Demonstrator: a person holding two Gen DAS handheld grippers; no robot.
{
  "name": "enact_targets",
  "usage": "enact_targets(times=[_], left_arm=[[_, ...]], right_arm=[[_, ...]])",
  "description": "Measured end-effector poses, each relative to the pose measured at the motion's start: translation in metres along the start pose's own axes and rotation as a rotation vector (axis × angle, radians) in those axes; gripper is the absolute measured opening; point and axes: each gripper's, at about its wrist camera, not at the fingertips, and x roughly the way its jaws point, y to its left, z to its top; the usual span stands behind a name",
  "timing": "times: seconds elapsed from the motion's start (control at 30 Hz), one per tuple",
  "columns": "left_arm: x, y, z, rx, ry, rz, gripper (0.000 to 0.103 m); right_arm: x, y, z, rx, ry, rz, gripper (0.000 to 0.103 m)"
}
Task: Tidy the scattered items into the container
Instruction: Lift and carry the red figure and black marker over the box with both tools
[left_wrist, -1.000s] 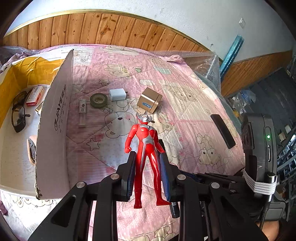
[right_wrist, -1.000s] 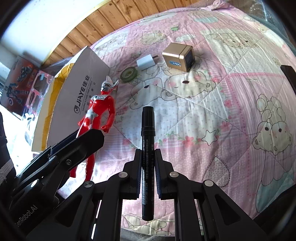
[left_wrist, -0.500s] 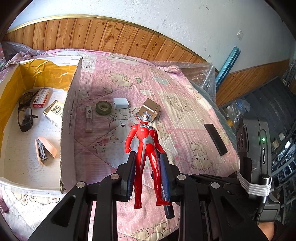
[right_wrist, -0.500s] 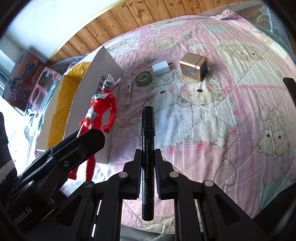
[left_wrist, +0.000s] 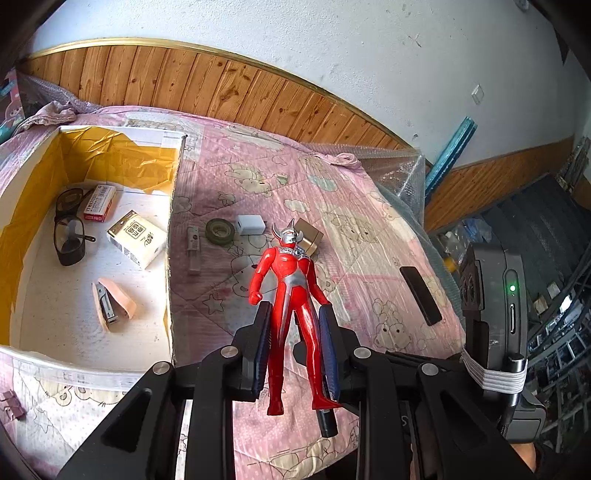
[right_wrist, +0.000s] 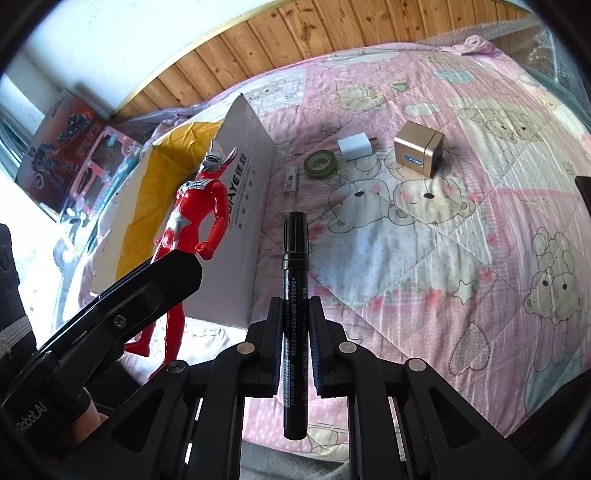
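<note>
Left gripper (left_wrist: 295, 349) clamped on red figure (left_wrist: 291, 295), right gripper (right_wrist: 295, 325) on black marker (right_wrist: 294, 258); box (left_wrist: 171, 236) part-filled; tape roll (left_wrist: 219, 230), charger (left_wrist: 251, 225) left on bed (right_wrist: 424, 266)

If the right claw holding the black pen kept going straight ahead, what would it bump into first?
Probably the pink quilt just ahead of the marker tip; the small metal piece and tape roll lie beyond. Depth is uncertain.
</note>
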Motion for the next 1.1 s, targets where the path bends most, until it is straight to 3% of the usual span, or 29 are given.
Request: enact_targets(times=[1.1], left_arm=[[-0.081,0.058,0.019,-0.106,-0.150,0.036,0.026]], right_arm=[[-0.005,0.092,0.013,-0.159,-0.027,0.088,0.014]])
